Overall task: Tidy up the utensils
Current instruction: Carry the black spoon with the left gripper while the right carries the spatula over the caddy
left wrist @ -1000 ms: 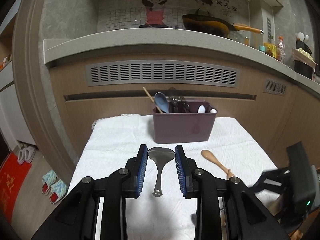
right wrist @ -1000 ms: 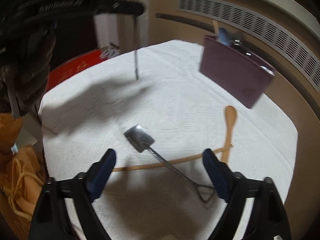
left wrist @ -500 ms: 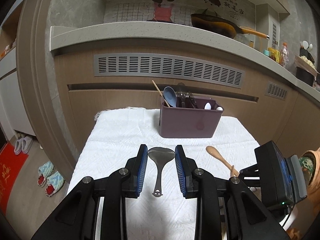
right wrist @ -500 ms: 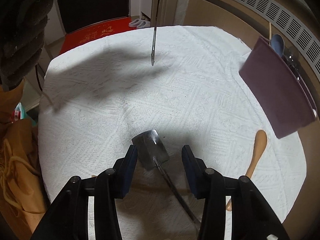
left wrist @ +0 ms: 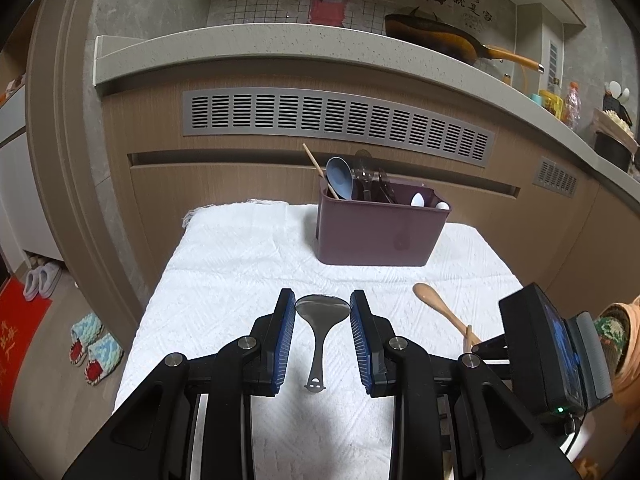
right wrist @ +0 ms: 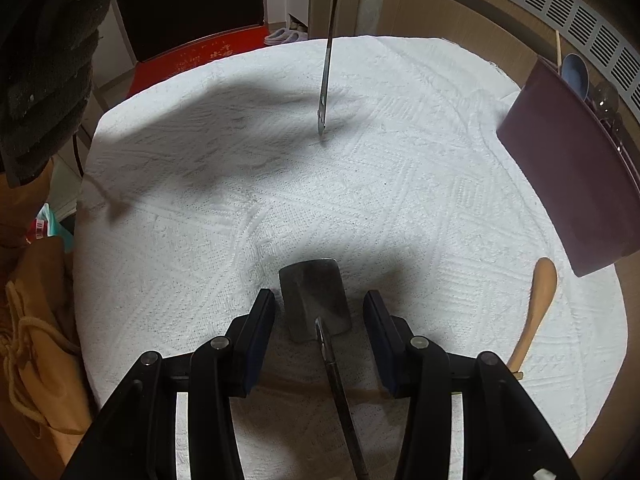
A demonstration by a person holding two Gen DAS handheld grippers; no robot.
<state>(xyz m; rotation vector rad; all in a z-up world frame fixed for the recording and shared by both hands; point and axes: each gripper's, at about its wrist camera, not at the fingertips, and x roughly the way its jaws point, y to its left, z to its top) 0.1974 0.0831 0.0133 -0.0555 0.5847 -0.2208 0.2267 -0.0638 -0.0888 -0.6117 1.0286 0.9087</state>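
Polished steel catches the light on the rice spoon [left wrist: 322,311] that the left gripper [left wrist: 322,340] pinches by its round bowl between blue ribbed pads. The spoon's long axis runs from 12 to 6 o'clock in the left wrist view, bowl toward 12 and the flat, tapered handle with its cut-out end toward 6, hanging free above the table [left wrist: 224,280]. In the right wrist view the same handle [right wrist: 326,80] comes down from 12 o'clock, its tip just above the cloth.

The right gripper [right wrist: 320,332] stands partly open, its jaws on either side of a dull grey metal spatula [right wrist: 316,300] that lies flat on the table; whether the pads touch it cannot be told. Its squarish blade points to 12 o'clock and its thin dark handle runs back to 6.

A smooth wooden spoon [right wrist: 538,308] lies at 3 o'clock in that view, oval bowl toward 12, long axis nearly upright in the frame. A thin wooden stick crosses under the spatula handle.

The white cloth on the table is woven in raised diamond patterns. A plum plastic bin [left wrist: 380,228], rectangular with rounded corners, stands at 12 o'clock on the far side, holding a blue spoon [left wrist: 339,178], dark utensils and white-tipped ones.
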